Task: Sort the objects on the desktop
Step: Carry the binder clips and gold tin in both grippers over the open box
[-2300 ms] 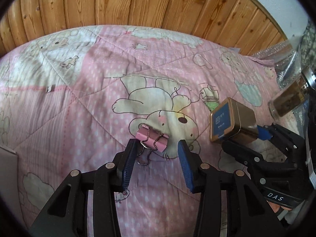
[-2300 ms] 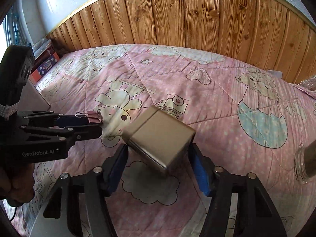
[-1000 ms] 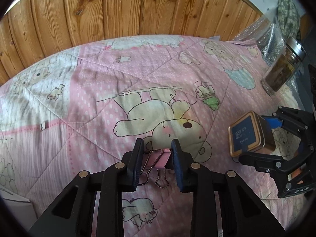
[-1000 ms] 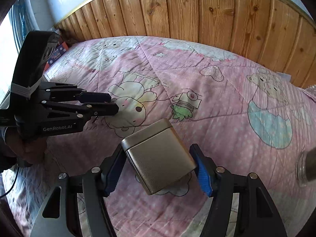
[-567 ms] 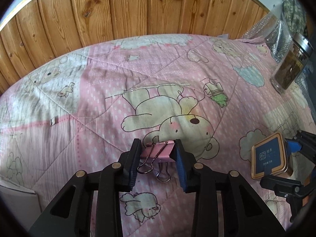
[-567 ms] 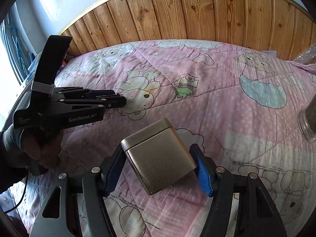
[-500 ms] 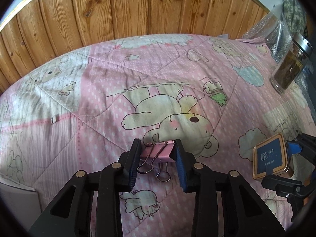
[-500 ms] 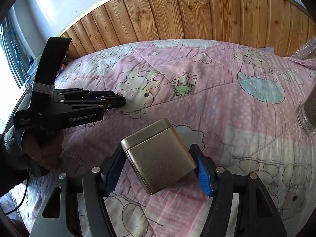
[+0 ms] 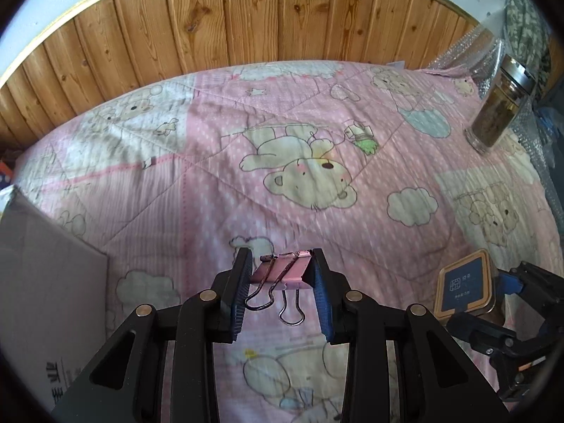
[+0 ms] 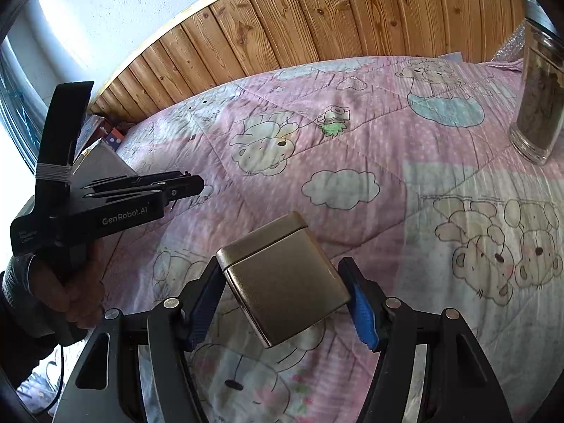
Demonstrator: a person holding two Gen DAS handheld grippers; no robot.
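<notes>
A: Where is the pink binder clip [image 9: 282, 270]?
B: It sits clamped between the blue pads of the left gripper [image 9: 282, 292], lifted clear of the pink bear-print quilt [image 9: 211, 183], its two wire handles hanging back toward the camera. The jaws have just eased a little wider, yet the pads press on both ends of the clip.

A: And the gold tin [image 10: 282, 278]?
B: The right gripper [image 10: 287, 303] grips it by two opposite sides, tilted, its lidded end pointing away and to the left. From the left wrist view the tin's blue label [image 9: 463, 283] with an orange rim faces the camera at the lower right.

A: What lies around them?
B: A grey cardboard box [image 9: 38, 282] stands just left of the left gripper. A glass jar [image 9: 498, 105] with a metal lid and brown contents stands upright on the quilt, well apart at the far right. A wood-panelled wall [image 9: 246, 17] runs behind the quilt. A person's hand [image 10: 70, 292] in a dark sleeve holds the left gripper's handle.
</notes>
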